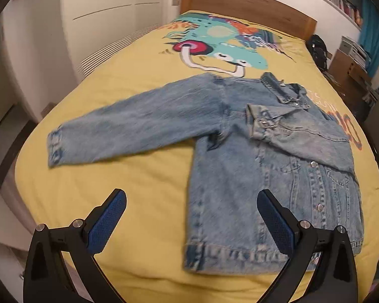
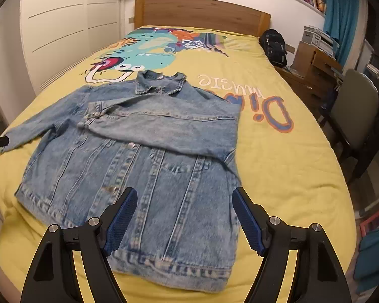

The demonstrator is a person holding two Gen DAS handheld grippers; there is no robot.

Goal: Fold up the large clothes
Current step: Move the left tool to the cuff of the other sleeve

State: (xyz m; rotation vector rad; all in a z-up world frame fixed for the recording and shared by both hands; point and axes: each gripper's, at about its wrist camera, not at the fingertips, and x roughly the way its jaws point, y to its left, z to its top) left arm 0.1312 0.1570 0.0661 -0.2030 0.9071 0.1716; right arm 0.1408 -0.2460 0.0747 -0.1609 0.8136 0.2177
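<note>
Yellow cartoon-print bedspread (image 2: 278, 151), wooden headboard (image 2: 202, 12) at top, denim jacket (image 2: 139, 151) centre, one sleeve folded across chest, left gripper (image 1: 191, 217) and right gripper (image 2: 184, 217) wide open, empty

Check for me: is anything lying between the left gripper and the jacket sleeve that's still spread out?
Nothing visible. The left gripper hangs open above bare yellow bedspread, and the outstretched sleeve of the denim jacket lies flat beyond it with no object between.
</note>
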